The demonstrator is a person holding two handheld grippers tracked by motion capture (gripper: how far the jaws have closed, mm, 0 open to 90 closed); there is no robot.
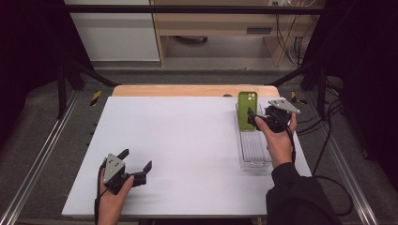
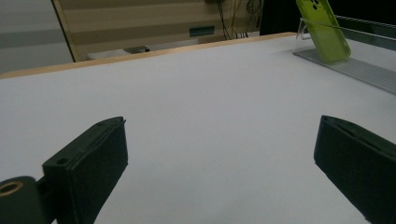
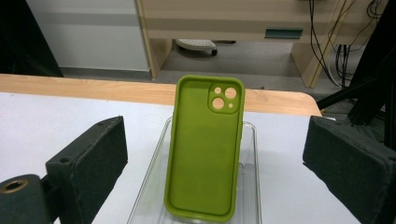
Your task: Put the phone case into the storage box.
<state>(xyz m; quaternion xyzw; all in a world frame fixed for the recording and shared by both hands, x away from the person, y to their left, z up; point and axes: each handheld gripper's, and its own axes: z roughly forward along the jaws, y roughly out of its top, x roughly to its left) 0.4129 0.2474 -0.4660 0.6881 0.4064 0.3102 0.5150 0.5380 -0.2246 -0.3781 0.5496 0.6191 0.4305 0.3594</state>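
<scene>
A green phone case (image 1: 247, 110) stands upright, leaning back, at the far end of a clear plastic tray (image 1: 253, 152) on the right side of the white table. Its hollow inner side with the camera cut-outs faces my right gripper (image 1: 255, 119). In the right gripper view the case (image 3: 205, 149) rises between and just ahead of the jaws of that gripper (image 3: 215, 133); they stand wide apart and touch nothing. My left gripper (image 1: 137, 159) rests low at the table's front left, open and empty (image 2: 224, 135). From there the case (image 2: 324, 30) and tray (image 2: 359, 70) lie far off to the right.
The white tabletop (image 1: 178, 140) has a wooden strip (image 1: 187, 90) along its far edge. Black frame struts (image 1: 75, 70) and cables (image 1: 328, 122) flank the table. Beyond it stands a wooden shelf unit (image 1: 211, 23).
</scene>
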